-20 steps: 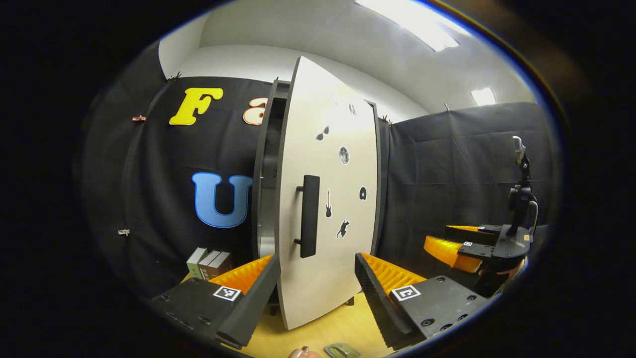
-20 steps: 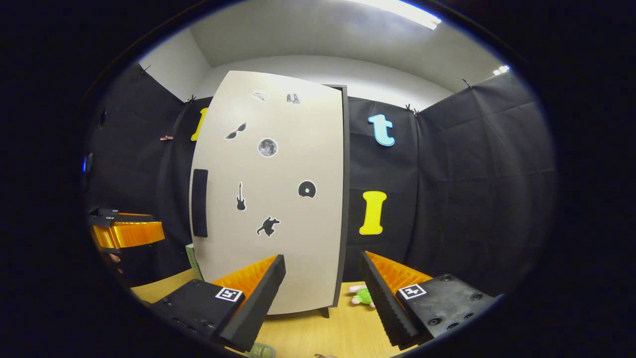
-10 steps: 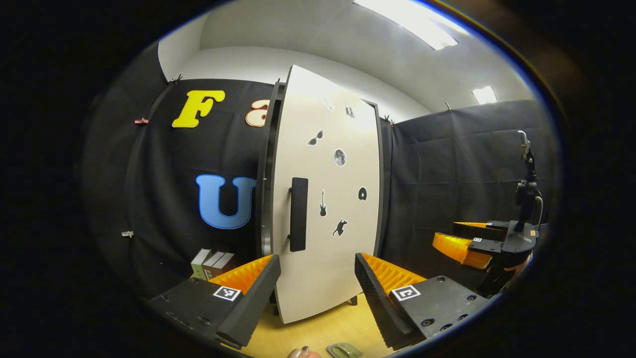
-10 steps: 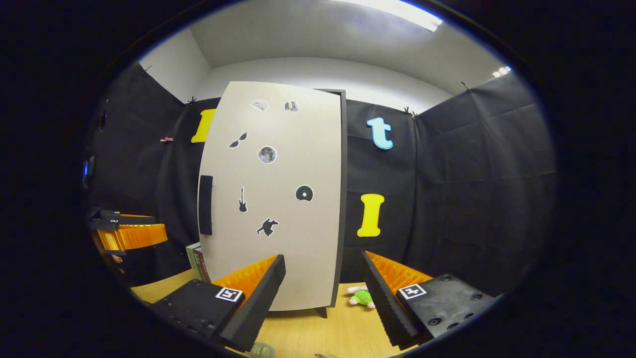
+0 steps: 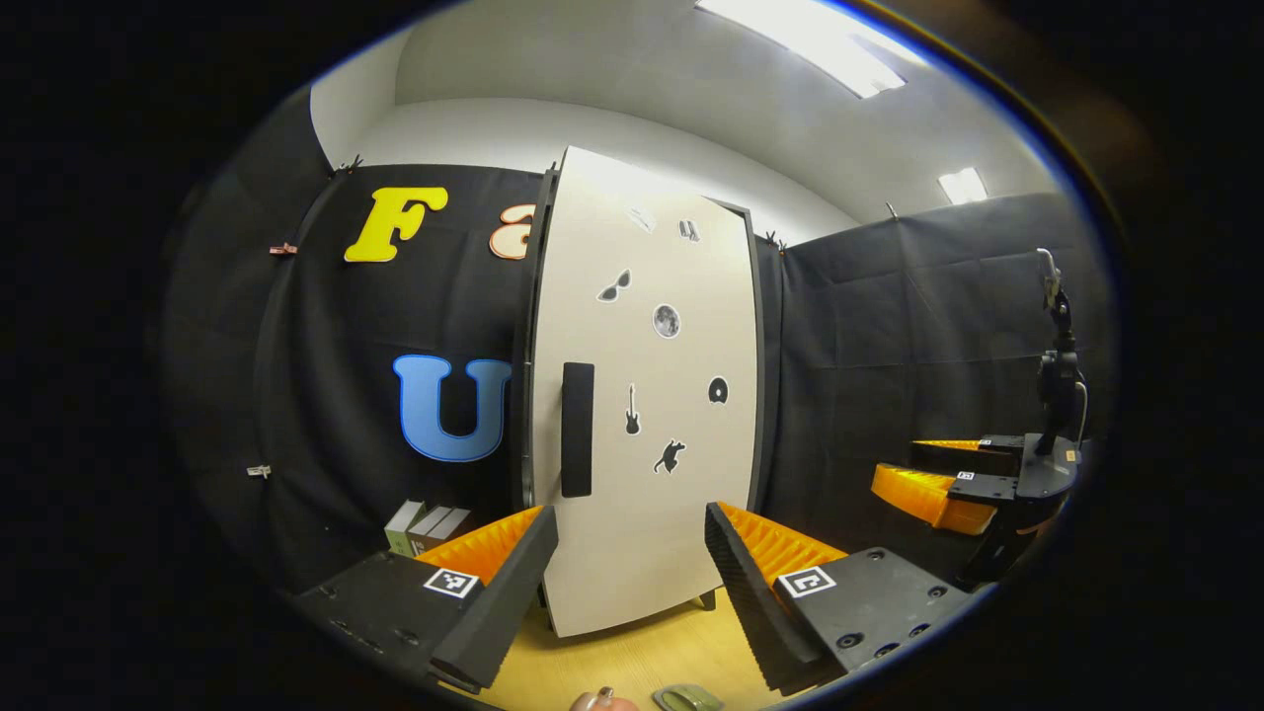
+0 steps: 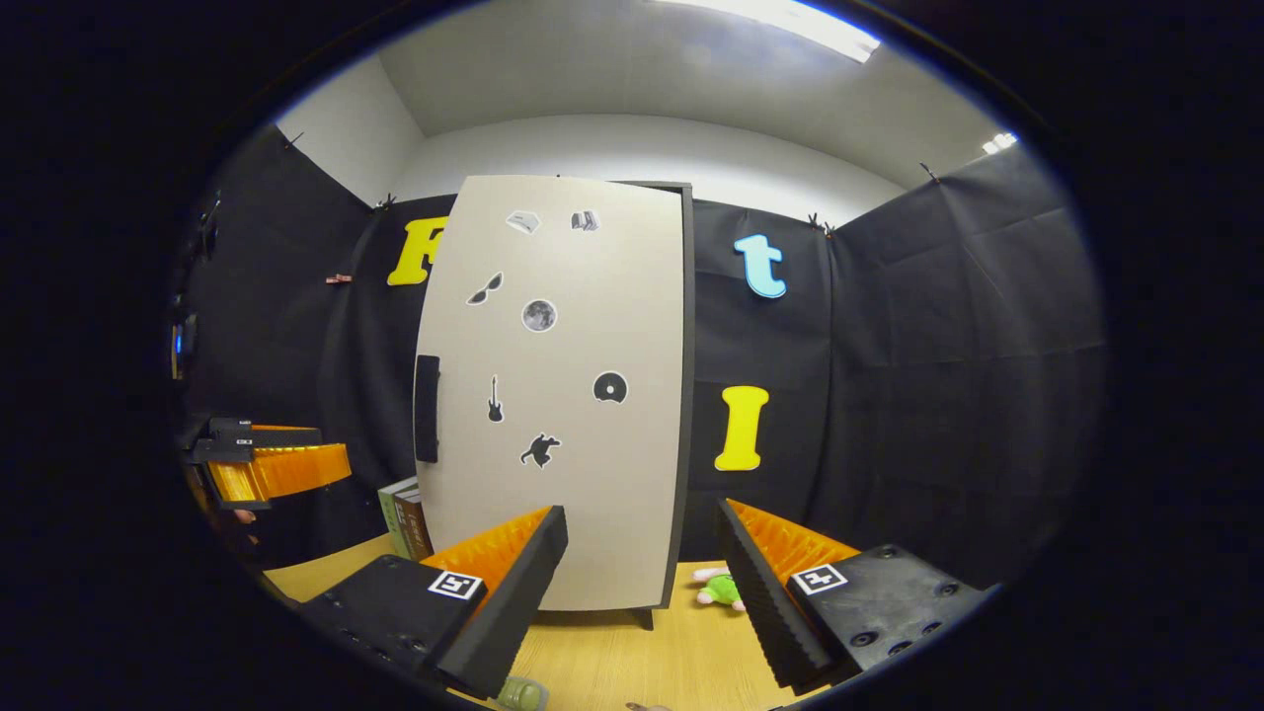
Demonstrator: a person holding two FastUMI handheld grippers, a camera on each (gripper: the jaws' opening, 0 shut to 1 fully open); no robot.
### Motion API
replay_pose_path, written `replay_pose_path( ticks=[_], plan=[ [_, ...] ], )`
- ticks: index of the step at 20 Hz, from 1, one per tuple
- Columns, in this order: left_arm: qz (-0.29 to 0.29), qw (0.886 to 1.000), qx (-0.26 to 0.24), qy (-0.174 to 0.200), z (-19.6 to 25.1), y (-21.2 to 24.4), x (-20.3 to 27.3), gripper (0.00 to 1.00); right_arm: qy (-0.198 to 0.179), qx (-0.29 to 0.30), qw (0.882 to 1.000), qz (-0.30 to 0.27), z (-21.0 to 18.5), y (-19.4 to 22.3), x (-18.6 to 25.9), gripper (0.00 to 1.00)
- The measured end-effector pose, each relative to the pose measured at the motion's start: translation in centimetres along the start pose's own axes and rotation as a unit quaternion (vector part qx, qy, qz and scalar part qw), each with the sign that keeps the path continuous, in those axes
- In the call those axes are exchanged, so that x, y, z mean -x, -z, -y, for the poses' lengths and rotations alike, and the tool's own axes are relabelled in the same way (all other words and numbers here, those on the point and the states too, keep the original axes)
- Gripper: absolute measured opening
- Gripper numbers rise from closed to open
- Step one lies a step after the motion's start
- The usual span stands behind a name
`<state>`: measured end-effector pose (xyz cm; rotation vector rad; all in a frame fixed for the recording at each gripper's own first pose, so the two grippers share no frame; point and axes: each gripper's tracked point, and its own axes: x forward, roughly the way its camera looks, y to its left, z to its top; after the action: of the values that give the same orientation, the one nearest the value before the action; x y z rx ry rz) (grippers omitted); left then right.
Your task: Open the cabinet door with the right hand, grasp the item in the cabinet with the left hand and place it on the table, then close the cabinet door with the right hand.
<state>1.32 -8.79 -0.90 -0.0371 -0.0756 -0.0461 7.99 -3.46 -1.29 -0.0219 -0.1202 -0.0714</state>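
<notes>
The tall cabinet's white door (image 5: 642,415), dotted with small stickers, lies nearly flush against the dark frame, its black handle (image 5: 578,430) on the left side. My left gripper (image 5: 632,583) is open and empty in front of it, away from the door. In the right gripper view the same door (image 6: 563,395) and handle (image 6: 427,423) face me, and my right gripper (image 6: 642,583) is open, touching nothing. A small olive-green object (image 5: 686,699) lies on the wooden table (image 5: 632,652) just below my left gripper.
Several books (image 5: 425,523) stand left of the cabinet's foot. A green plush toy (image 6: 716,588) lies on the table to the cabinet's right. The right gripper (image 5: 948,484) hangs at the far right, and the left gripper (image 6: 276,469) at the far left.
The door has swung from partly open to almost shut against the frame. Both grippers have drawn back a little from the cabinet, still open.
</notes>
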Motion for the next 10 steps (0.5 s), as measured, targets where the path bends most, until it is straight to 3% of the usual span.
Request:
replay_pose_path(
  ticks=[10],
  plan=[
    [-0.004, 1.000, 0.004, -0.022, -1.3, 0.5, 0.0, 0.94, -0.014, 0.001, 1.000, -0.002, -0.4, 0.1, -0.2, 0.97]
  ],
)
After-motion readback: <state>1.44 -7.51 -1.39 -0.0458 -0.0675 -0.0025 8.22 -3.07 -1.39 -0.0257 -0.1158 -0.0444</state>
